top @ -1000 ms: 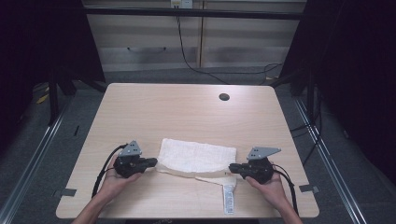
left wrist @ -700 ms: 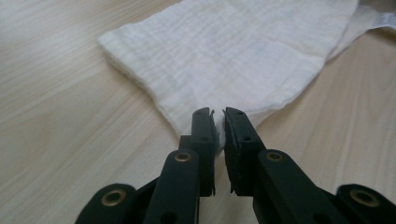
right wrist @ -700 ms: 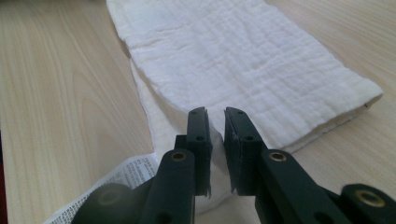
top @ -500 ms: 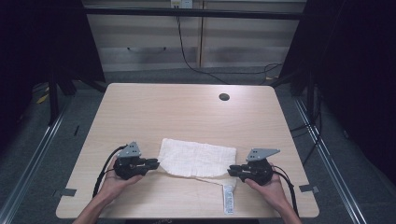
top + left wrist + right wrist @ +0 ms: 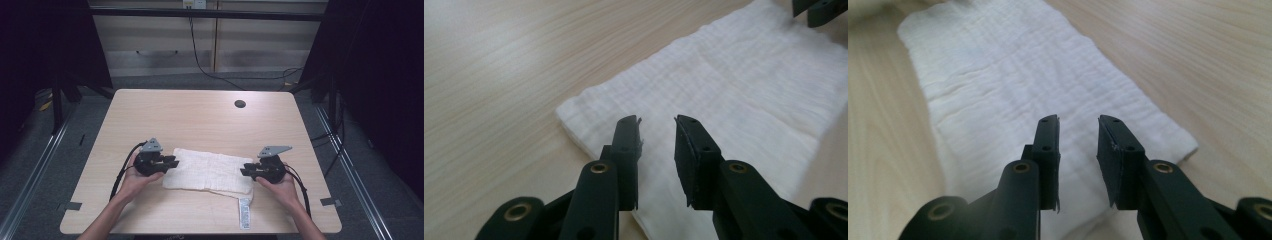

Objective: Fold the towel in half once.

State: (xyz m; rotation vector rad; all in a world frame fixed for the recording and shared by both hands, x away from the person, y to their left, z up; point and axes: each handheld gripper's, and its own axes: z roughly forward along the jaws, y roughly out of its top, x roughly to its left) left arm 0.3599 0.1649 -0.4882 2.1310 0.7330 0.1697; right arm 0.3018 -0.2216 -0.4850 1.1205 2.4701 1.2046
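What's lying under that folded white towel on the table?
The towel lies on the wooden table. A white label strip pokes out from its near edge; anything else beneath is covered.

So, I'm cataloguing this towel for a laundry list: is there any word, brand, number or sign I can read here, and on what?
Care tag hanging from the near edge of the white towel: dark marks that look like print, too small and blurred to read.
Towel cloth, wooden table, left gripper, right gripper: no readable text.
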